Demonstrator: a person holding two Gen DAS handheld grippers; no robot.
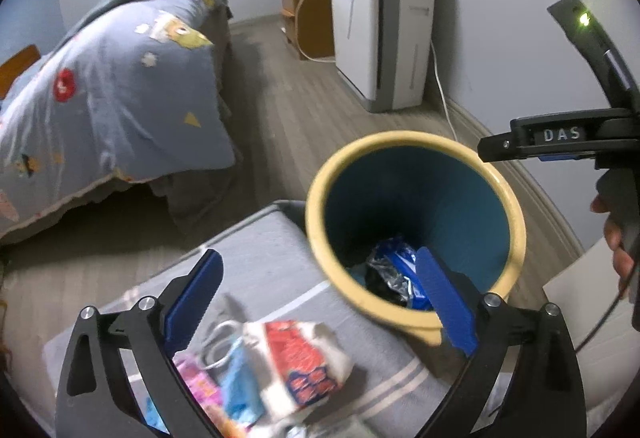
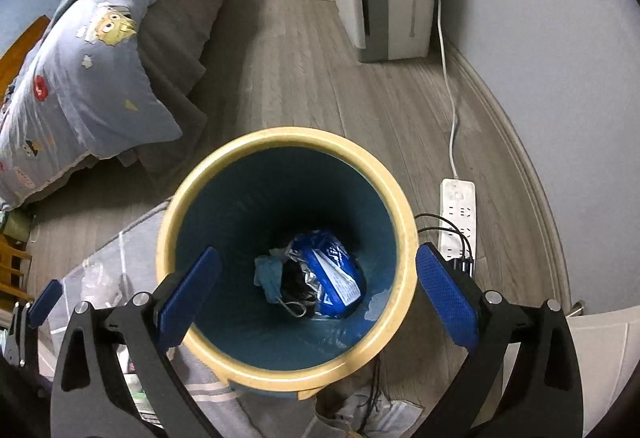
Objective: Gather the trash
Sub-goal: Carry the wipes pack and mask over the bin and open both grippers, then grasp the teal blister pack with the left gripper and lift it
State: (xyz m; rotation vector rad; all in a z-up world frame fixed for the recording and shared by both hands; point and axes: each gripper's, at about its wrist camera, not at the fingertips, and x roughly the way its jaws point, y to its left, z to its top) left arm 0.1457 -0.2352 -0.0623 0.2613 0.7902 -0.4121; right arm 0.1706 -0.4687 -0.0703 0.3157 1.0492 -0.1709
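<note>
Trash [image 2: 320, 278] lies at the bottom of your yellow-rimmed bin [image 2: 404, 206]: a blue wrapper, crumpled foil, a pale scrap. More wrappers [image 1: 296, 366] wait on the grey mat [image 1: 264, 254]. Your left gripper [image 1: 320, 302] and right gripper [image 2: 316, 294] both gape, empty. "DAS" [image 1: 562, 135] marks the right one.

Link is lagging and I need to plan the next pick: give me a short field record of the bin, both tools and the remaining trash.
bin: yellow-rimmed bin, blue inside, upright on the floor
bin contents: blue wrapper, crumpled foil and pale blue scrap at the bottom
left tool: left tool open, nothing between the fingers, above the grey mat
right tool: right tool open, empty, over the bin mouth
remaining trash: red-and-white wrapper, pink and blue wrappers beside it, on the mat
nearby: power strip right of the bin
</note>
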